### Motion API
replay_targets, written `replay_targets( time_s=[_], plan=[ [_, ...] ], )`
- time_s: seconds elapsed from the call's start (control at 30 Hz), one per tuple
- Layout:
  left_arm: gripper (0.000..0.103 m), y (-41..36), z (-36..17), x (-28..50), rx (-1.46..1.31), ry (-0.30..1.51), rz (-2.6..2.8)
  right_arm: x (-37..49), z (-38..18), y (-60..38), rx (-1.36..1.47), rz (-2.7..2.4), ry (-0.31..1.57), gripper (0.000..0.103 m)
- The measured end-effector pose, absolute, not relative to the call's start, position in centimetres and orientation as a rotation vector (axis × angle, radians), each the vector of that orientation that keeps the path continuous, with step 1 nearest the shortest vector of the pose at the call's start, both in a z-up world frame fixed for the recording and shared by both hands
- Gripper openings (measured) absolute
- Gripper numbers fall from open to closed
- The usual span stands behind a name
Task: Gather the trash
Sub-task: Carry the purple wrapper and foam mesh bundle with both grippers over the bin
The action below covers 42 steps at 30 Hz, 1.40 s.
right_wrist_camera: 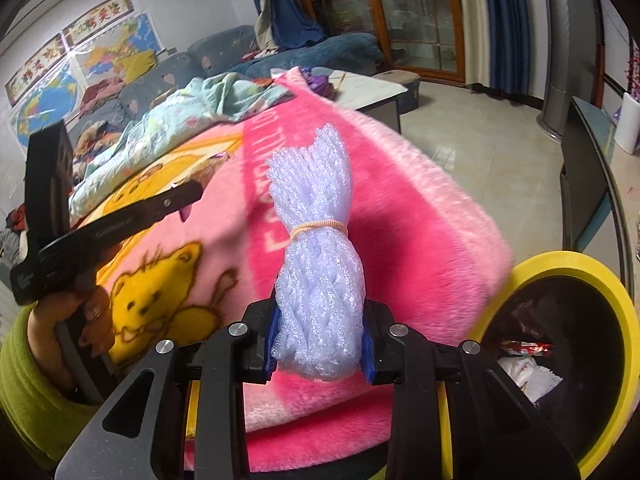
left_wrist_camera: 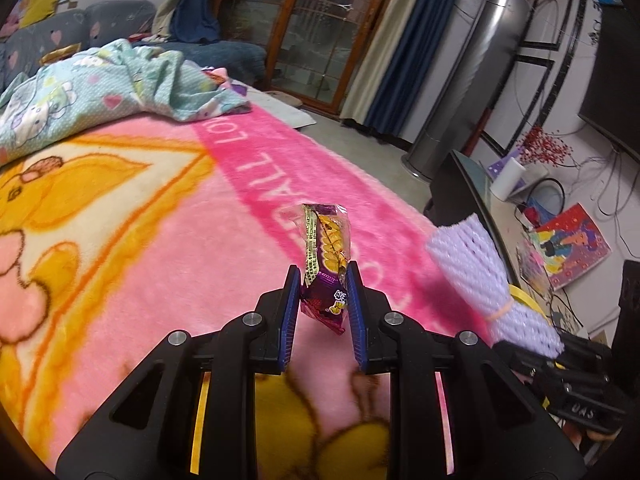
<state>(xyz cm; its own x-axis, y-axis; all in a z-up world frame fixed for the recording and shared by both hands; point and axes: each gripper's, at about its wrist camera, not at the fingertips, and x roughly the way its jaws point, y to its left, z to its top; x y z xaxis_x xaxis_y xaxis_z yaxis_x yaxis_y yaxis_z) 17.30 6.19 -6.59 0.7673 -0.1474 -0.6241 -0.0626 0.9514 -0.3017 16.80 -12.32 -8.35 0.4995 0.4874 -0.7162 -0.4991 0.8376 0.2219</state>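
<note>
Trash was in both grippers: a purple and yellow snack wrapper (left_wrist_camera: 326,264) stood upright between the blue pads of the left gripper (left_wrist_camera: 323,280), which was clenched on its lower half, and a bundle of pale lilac foam netting (right_wrist_camera: 316,256) was squeezed at its lower end by the right gripper (right_wrist_camera: 320,344). A tan rubber band (right_wrist_camera: 318,227) cinched the netting around its middle, and the loose upper end fanned out above it. Both items were held above a fluffy pink blanket (left_wrist_camera: 180,248) printed with a yellow cartoon bear (right_wrist_camera: 160,292) and a darker pink strip of white lettering. Just to the right of the netting, beside the blanket's edge, sat a bin with a yellow rim (right_wrist_camera: 576,264), its dark inside already holding a red wrapper (right_wrist_camera: 528,348) and some crumpled white paper (right_wrist_camera: 528,376). A light blue patterned sheet (left_wrist_camera: 108,84) lay rumpled on the far part of the blanket. Beyond it were a dark sofa (right_wrist_camera: 224,52), blue curtains (left_wrist_camera: 404,60), wood-framed glass doors (left_wrist_camera: 316,28) and a tall silver tower unit (left_wrist_camera: 464,80) on the tiled floor (right_wrist_camera: 476,144).
</note>
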Motion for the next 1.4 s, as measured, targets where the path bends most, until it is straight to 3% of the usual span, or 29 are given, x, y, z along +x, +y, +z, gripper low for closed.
replay_targets(
  time_s=[1.4],
  plan=[
    [0.017, -6.6, -3.5, 14.7, -0.148, 0.646, -0.335, 16.4, -5.6, -25.5, 0.125, 0.337, 0.762, 0.029]
  ],
)
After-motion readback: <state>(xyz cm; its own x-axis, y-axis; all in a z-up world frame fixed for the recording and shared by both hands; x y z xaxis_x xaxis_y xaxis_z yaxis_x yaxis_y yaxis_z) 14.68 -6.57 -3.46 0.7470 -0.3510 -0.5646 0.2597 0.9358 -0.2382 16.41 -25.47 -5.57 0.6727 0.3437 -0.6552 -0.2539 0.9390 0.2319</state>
